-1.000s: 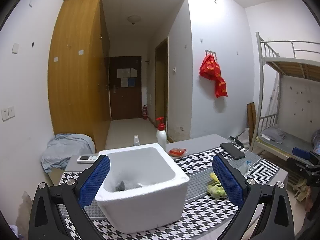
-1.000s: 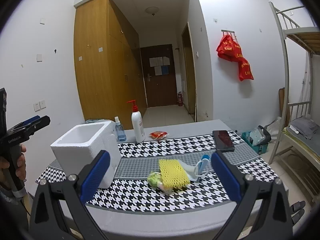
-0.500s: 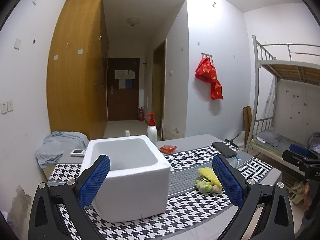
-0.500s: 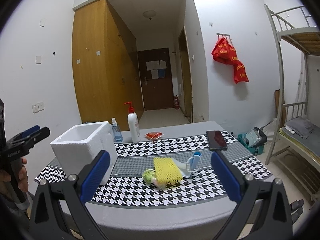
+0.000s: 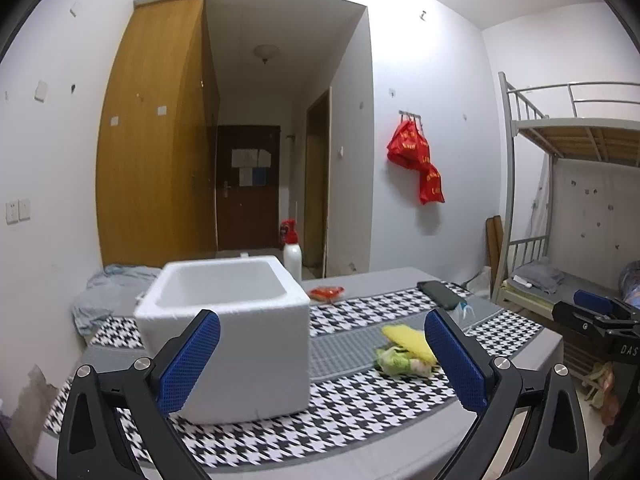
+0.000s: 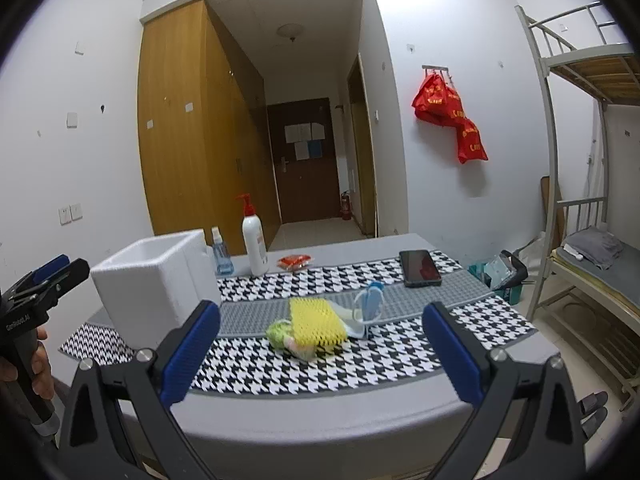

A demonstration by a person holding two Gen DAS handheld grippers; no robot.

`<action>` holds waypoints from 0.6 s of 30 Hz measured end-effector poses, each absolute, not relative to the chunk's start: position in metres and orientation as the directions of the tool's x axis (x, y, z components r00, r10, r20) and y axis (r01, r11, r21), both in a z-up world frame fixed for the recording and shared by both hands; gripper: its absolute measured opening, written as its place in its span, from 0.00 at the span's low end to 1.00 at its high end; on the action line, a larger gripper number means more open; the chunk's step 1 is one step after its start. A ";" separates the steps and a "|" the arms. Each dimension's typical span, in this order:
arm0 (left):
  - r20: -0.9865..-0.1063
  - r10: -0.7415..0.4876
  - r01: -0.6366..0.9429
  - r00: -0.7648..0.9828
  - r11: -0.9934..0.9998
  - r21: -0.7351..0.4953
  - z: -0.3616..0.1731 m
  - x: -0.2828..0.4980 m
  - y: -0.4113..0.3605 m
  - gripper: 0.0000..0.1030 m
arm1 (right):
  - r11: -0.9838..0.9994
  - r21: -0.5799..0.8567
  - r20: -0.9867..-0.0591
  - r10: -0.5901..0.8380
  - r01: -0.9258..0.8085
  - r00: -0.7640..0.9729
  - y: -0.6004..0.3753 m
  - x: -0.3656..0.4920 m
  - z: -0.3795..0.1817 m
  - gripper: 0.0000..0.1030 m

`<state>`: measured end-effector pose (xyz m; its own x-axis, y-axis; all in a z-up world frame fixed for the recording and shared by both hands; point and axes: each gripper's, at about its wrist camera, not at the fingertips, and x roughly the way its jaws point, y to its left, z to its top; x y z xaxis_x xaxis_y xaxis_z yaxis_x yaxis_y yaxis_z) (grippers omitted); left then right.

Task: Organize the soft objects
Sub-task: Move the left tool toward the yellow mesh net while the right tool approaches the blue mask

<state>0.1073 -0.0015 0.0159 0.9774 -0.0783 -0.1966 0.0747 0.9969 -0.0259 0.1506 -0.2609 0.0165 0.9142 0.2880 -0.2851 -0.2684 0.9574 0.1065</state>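
Step in hand: approach, as I judge it; neither pair of tongs has anything, and the soft things are not yet gathered.
Left tongs (image 5: 322, 356): spread wide and empty, held off the near edge of the counter (image 6: 320, 424), facing the white foam box (image 5: 228, 332).
Right tongs (image 6: 320, 346): spread wide and empty, held off the near edge, aimed at the soft pile.
Soft pile: a yellow foam net (image 6: 316, 322) lies on a green-and-white bundle (image 6: 282, 336) on the houndstooth runner (image 6: 256, 364), about midway along the counter, nearer the near edge than the far one; a blue-and-white mask-like piece (image 6: 370, 306) lies just beside it, toward the right end.
Pile and tongs: it sits between the right tongs' blue pads in view but well beyond their tips; for the left tongs it lies near the right pad.
Box: stands toward the left end, apart from the pile; its inside is not visible.
Next move calls for: probably the right tongs going forward and down to pinch the yellow net lightly.
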 end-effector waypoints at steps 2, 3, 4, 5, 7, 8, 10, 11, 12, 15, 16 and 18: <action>-0.204 -0.088 0.084 0.975 0.996 -0.027 0.010 0.110 -0.006 0.99 | 0.954 0.107 -0.288 0.299 -0.280 0.910 -0.262 0.151 0.012 0.99; -0.206 -0.091 0.088 0.974 0.996 -0.025 0.007 0.112 -0.009 0.99 | 0.953 0.106 -0.291 0.304 -0.285 0.907 -0.263 0.153 0.010 0.99; -0.205 -0.094 0.091 0.974 0.996 -0.024 0.005 0.112 -0.011 0.99 | 0.953 0.103 -0.292 0.302 -0.285 0.907 -0.263 0.154 0.008 0.99; -0.207 -0.099 0.097 0.973 0.995 -0.022 0.002 0.114 -0.015 0.99 | 0.953 0.099 -0.293 0.302 -0.285 0.907 -0.263 0.155 0.006 0.99; -0.203 -0.104 0.101 0.974 0.995 -0.028 -0.003 0.115 -0.018 0.99 | 0.955 0.087 -0.302 0.298 -0.285 0.906 -0.263 0.158 0.002 0.99; -0.200 -0.105 0.101 0.974 0.994 -0.030 -0.006 0.116 -0.020 0.99 | 0.955 0.084 -0.302 0.296 -0.284 0.906 -0.264 0.159 0.000 0.99; -0.201 -0.105 0.101 0.974 0.994 -0.027 -0.009 0.118 -0.022 0.99 | 0.955 0.084 -0.302 0.298 -0.286 0.906 -0.266 0.161 -0.004 0.99; -0.205 -0.108 0.106 0.973 0.994 -0.024 -0.012 0.120 -0.024 0.99 | 0.954 0.082 -0.302 0.300 -0.288 0.905 -0.267 0.163 -0.007 0.99; -0.212 -0.116 0.114 0.970 0.993 -0.024 -0.014 0.123 -0.025 0.99 | 0.954 0.082 -0.304 0.301 -0.290 0.904 -0.268 0.164 -0.009 0.99; -0.247 -0.137 0.130 0.959 0.991 -0.042 -0.021 0.133 -0.030 0.99 | 0.956 0.087 -0.321 0.293 -0.281 0.900 -0.271 0.172 -0.016 0.99; -0.259 -0.139 0.131 0.956 0.990 -0.048 -0.023 0.136 -0.031 0.99 | 0.957 0.091 -0.325 0.290 -0.276 0.900 -0.272 0.174 -0.018 0.99; -0.283 -0.133 0.122 0.950 0.991 -0.055 -0.027 0.144 -0.033 0.99 | 0.957 0.100 -0.339 0.291 -0.273 0.895 -0.274 0.182 -0.022 0.99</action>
